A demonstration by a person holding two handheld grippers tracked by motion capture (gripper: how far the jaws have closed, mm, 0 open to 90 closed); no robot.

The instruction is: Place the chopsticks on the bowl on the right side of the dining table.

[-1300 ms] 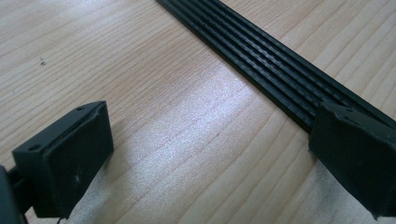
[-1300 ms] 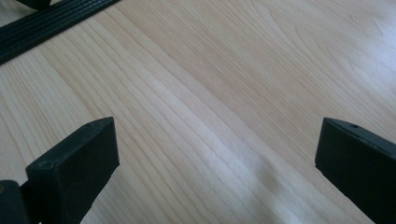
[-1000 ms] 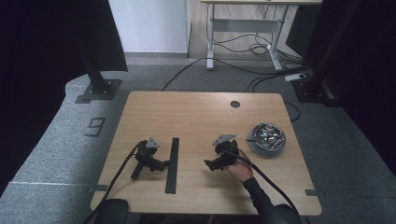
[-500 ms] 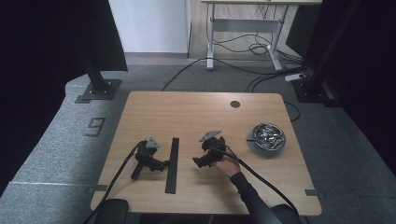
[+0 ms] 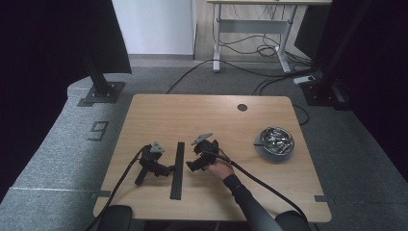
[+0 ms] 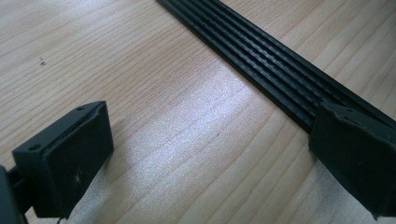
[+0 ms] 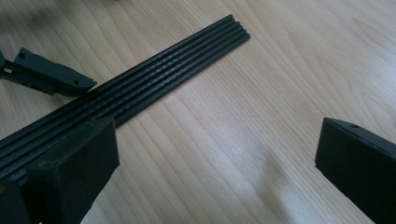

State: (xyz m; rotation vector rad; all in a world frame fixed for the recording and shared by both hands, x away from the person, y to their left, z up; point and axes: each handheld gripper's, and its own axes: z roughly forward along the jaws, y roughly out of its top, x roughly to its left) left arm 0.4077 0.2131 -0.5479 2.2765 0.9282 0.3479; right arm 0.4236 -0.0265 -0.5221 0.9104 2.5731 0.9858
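Approach step: the ribbed black strip lies flat on the surface between the left hand-held gripper and right hand-held gripper, both released. Next, judged: straddle an edge, then clench.

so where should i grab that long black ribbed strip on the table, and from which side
Grip the black strip across its narrow width, jaws on the two long edges, coming down from above. It lies flat on the table, thin and low, so an end-on or sideways approach gives little to pinch. The right gripper and left gripper sit open on either side of it; probably take it near the middle so it stays level.
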